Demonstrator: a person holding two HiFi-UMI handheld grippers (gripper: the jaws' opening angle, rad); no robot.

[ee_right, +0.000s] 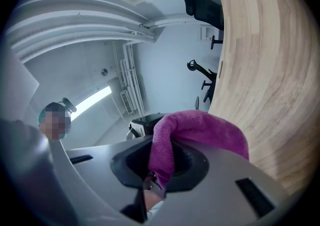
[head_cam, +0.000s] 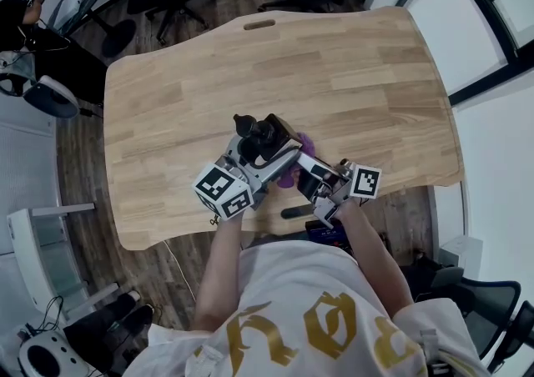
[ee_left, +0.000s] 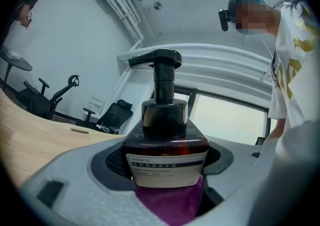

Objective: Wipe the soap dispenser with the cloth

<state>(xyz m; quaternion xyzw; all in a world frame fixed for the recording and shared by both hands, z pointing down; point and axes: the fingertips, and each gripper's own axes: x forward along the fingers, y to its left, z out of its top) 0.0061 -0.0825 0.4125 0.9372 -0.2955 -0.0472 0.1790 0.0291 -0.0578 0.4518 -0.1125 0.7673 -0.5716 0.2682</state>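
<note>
Two claws engaged: my left claw (ee_left: pixel 165 166) clamps the soap dispenser (ee_left: pixel 165 120); my right claw (ee_right: pixel 162 167) pinches the cloth (ee_right: pixel 205 130). Risk: hard wiping could twist the dispenser loose.

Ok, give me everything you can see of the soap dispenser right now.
The soap dispenser is a squat, glossy dark amber bottle with a black collar and black pump head, spout pointing left in the left gripper view. A white label with a dark band crosses its front. The left tool grips its body over the near part of the wooden table. The purple cloth, held by the right tool, lies against it below the label.
</note>
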